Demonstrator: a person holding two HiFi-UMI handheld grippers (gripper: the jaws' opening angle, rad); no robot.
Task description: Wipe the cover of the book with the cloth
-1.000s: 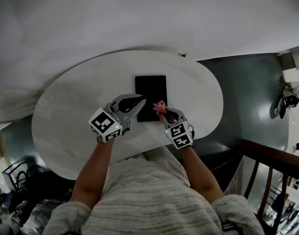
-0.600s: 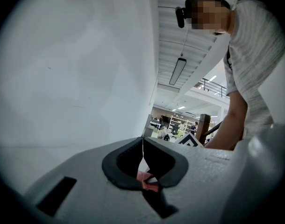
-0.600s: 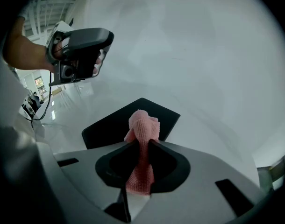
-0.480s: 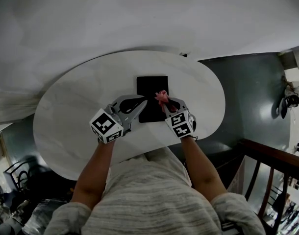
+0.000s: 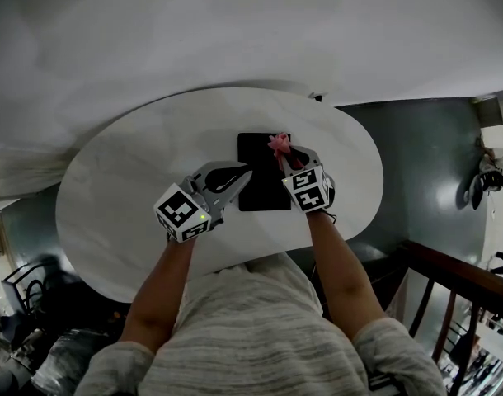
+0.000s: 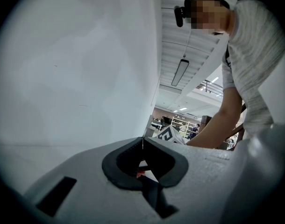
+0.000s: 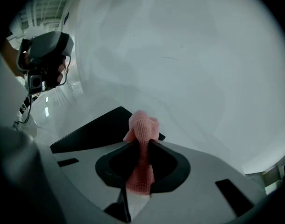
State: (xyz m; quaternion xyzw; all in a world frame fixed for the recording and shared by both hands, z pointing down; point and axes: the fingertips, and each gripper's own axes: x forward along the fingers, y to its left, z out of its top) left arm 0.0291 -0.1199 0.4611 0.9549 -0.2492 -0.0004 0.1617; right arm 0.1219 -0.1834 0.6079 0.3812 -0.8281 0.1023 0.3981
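A black book lies flat near the middle of the white oval table. My right gripper is shut on a pink cloth, and the bunched cloth sits on the book's far right corner. In the right gripper view the cloth sticks up from between the jaws of the right gripper, with the book under it. My left gripper rests with its jaws shut at the book's left edge. The left gripper shows nothing between its tips in its own view.
The table's curved near edge runs just in front of the person's torso. A dark floor lies to the right, with a wooden stair railing at the lower right. A white wall stands behind the table.
My right gripper has slid the pink cloth from the book's near right edge up to its far right corner. The left gripper has stayed at the book's left edge.
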